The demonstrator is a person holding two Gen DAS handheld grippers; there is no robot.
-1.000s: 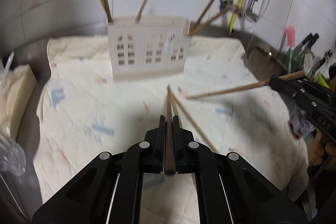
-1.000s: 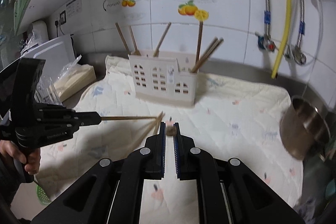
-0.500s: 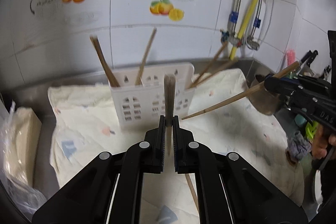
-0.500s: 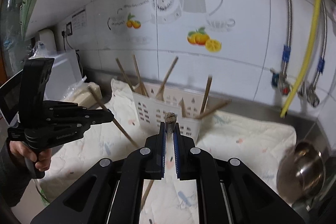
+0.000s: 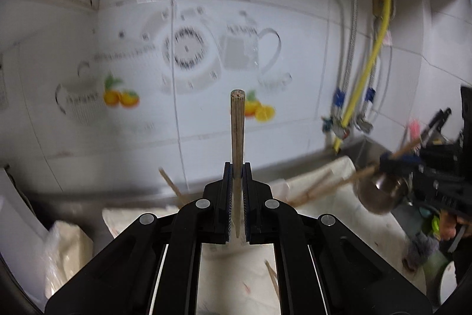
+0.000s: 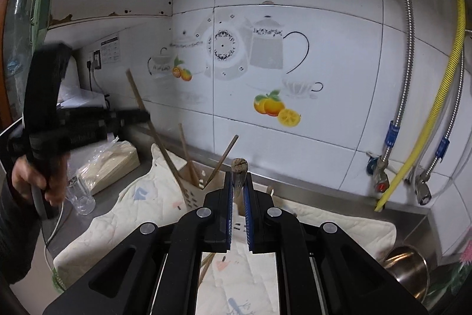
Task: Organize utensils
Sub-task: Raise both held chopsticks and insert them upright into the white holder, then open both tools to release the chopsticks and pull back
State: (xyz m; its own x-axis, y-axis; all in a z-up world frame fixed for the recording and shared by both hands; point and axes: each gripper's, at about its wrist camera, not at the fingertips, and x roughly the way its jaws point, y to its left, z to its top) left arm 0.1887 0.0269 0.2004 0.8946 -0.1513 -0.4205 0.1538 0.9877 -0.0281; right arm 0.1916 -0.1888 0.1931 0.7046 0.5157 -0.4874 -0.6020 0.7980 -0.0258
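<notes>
Left wrist view: 1 brown wooden chopstick [image 5: 237,138] stands clamped in the left gripper [image 5: 236,191]; the right gripper [image 6: 237,191] pinches another [image 6: 239,171]. Both should tilt tips-down, then lower slowly into the white slotted plastic holder [image 6: 191,194] ahead.

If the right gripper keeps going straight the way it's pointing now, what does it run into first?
Probably the white utensil holder, which sits just beyond the right gripper and the chopstick it is clamping. Above and behind the holder is only the tiled wall. Depth is hard to judge through the fisheye.
</notes>
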